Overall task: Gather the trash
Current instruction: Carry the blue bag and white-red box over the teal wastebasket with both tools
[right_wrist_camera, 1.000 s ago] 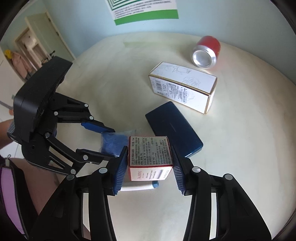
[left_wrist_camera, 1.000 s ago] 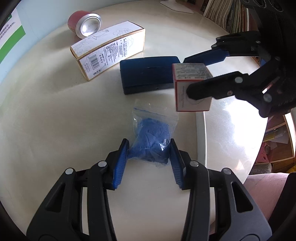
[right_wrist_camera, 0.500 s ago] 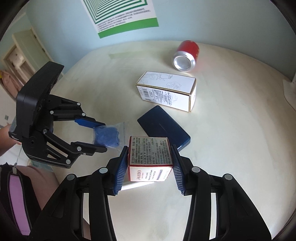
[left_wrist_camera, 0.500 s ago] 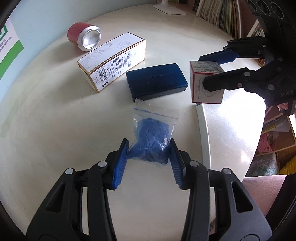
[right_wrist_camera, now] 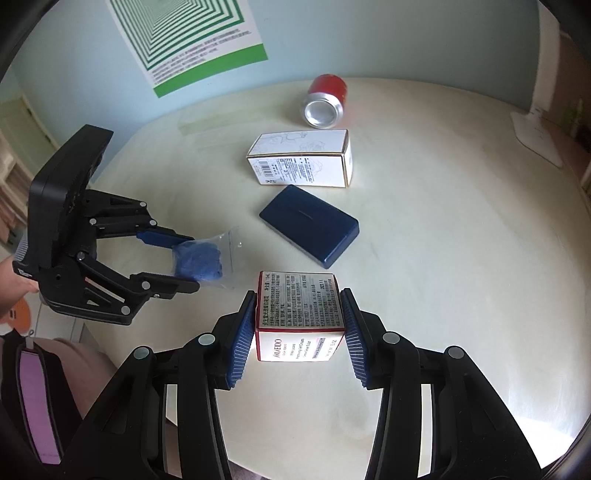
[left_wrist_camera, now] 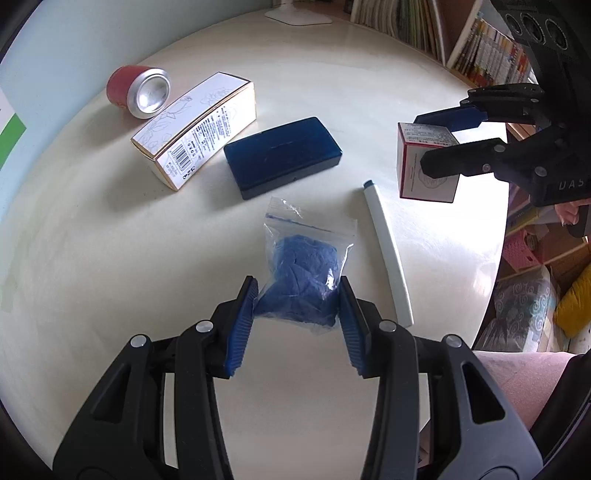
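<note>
Round cream counter (right_wrist_camera: 443, 258) (glossy) against a pale blue wall (right_wrist_camera: 369, 37); green-striped poster (right_wrist_camera: 192, 37) far left. Left gripper (left_wrist_camera: 297, 295) fingers clamp a blue-filled bag (left_wrist_camera: 303, 273); right gripper (right_wrist_camera: 300, 314) fingers clamp a small carton (right_wrist_camera: 299, 306).

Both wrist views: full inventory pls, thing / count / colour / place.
table: 1, cream, round, under everything
can: 1, red, lying on its side at the far edge
long carton: 1, white with gold edges, lying beside the can
flat case: 1, dark blue, mid-table
white stick: 1, white with blue tip, lying beside the bag
zip bag: 1, clear with blue contents, between the left gripper's pads
small box: 1, white and red, clamped in the right gripper
poster: 1, green and white, on the wall
left gripper: 1, black, blue pads
right gripper: 1, black, blue pads
</note>
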`<state>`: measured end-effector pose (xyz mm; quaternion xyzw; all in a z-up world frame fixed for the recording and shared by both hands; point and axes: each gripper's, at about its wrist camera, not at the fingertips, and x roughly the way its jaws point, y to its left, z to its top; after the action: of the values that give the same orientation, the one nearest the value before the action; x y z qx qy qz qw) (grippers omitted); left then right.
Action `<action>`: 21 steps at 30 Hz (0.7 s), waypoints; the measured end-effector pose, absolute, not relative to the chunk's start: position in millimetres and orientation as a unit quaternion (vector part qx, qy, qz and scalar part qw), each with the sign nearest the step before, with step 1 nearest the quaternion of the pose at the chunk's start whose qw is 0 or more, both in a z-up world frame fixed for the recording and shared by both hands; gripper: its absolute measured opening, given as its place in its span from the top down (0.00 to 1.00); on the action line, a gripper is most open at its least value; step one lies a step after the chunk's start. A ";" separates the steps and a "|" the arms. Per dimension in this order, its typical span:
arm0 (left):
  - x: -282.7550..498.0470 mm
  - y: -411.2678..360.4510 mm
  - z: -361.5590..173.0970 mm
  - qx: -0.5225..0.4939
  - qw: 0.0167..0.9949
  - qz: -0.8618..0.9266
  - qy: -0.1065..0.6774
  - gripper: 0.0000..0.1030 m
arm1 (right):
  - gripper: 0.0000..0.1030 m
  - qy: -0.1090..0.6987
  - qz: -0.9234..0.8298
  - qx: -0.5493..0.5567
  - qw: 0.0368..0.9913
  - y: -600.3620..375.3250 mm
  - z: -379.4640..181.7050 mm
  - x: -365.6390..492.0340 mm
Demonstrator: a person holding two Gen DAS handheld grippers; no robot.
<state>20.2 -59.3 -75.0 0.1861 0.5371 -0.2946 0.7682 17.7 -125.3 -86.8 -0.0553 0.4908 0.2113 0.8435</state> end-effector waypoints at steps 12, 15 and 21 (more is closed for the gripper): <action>3.9 -65.5 -68.2 0.234 0.742 -0.366 0.511 0.60 | 0.55 0.482 0.104 0.007 0.870 -130.7 -88.6 -54.2; -5.5 -73.3 -67.1 0.249 0.730 -0.390 0.504 0.60 | 0.55 0.482 0.072 0.027 0.873 -136.3 -92.5 -79.8; -47.1 -98.7 -56.3 0.278 0.707 -0.430 0.488 0.60 | 0.55 0.476 0.023 0.063 0.877 -154.0 -97.1 -135.4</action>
<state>-47.1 -98.7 -56.3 0.2781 0.4879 -0.4302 0.7067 -135.4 -154.0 -97.1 0.0628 0.4758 0.0231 0.8770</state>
